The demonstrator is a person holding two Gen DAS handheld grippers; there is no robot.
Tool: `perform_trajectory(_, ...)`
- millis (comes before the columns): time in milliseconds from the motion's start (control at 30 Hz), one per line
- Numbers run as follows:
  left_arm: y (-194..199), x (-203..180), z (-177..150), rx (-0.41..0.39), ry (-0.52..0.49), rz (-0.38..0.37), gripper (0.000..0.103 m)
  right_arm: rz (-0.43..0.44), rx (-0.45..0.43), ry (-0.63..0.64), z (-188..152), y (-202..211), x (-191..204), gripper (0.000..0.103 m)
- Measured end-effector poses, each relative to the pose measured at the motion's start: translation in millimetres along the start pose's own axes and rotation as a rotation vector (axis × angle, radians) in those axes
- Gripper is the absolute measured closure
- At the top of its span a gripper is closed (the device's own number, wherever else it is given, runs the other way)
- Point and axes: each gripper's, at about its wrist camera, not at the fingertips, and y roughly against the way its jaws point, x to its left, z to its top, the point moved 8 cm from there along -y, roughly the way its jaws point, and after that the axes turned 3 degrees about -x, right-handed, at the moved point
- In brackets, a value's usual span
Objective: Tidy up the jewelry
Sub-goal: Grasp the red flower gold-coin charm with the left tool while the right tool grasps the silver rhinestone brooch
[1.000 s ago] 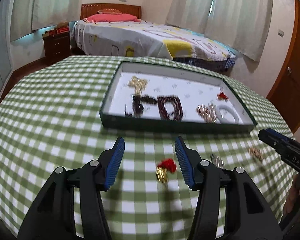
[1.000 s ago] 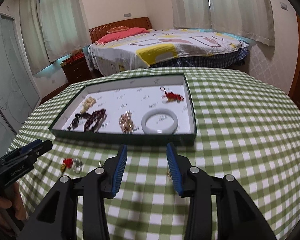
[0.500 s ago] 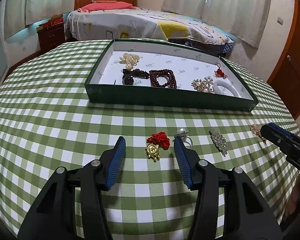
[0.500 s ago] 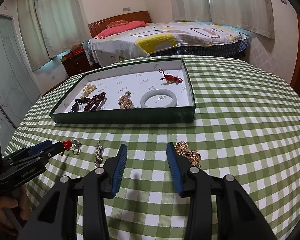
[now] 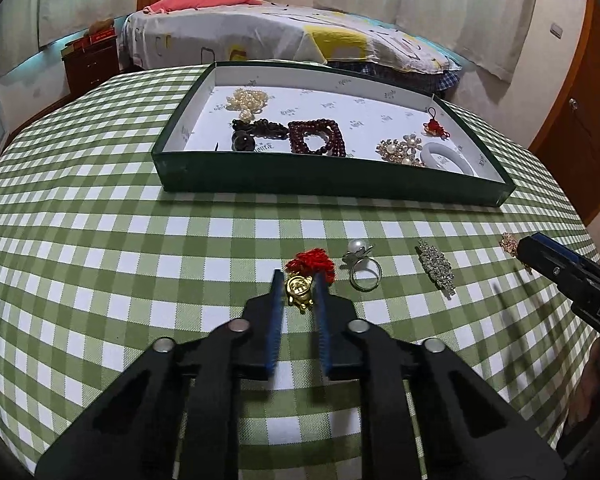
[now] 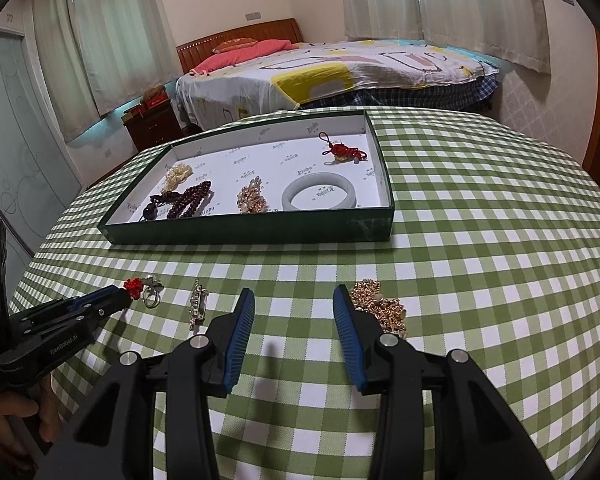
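Observation:
On the green checked tablecloth, my left gripper (image 5: 299,277) is shut on a gold charm (image 5: 299,291) with a red tassel (image 5: 311,264). Both blue pads press its sides. The right wrist view shows the same gripper (image 6: 120,298) at the tassel. A pearl ring (image 5: 362,269) and a rhinestone brooch (image 5: 436,267) lie just to its right. My right gripper (image 6: 293,291) hovers open over bare cloth, with a gold chain cluster (image 6: 378,305) beside its right finger. Behind stands the green tray (image 5: 332,189), holding pearls, dark beads, a red bead bracelet, a brooch, a jade bangle (image 6: 319,197) and a red knot charm.
The round table's edge curves close on the left and right. Behind it are a bed (image 6: 332,68), a wooden nightstand (image 5: 90,60) and curtains. A wooden door (image 5: 580,92) stands at the right. A person's hand (image 6: 20,412) holds the left gripper's handle.
My left gripper has sunk a little toward the cloth, and its jaws have closed from wide apart onto the gold charm. The right gripper has stayed open and still.

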Motion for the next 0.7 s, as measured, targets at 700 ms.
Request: perform_trajectory(700, 33, 53, -1, -0.047, 0.086, 0.075, 0.091, 0.088, 0.046, 0.081, -4, -16, 56, 0.062)
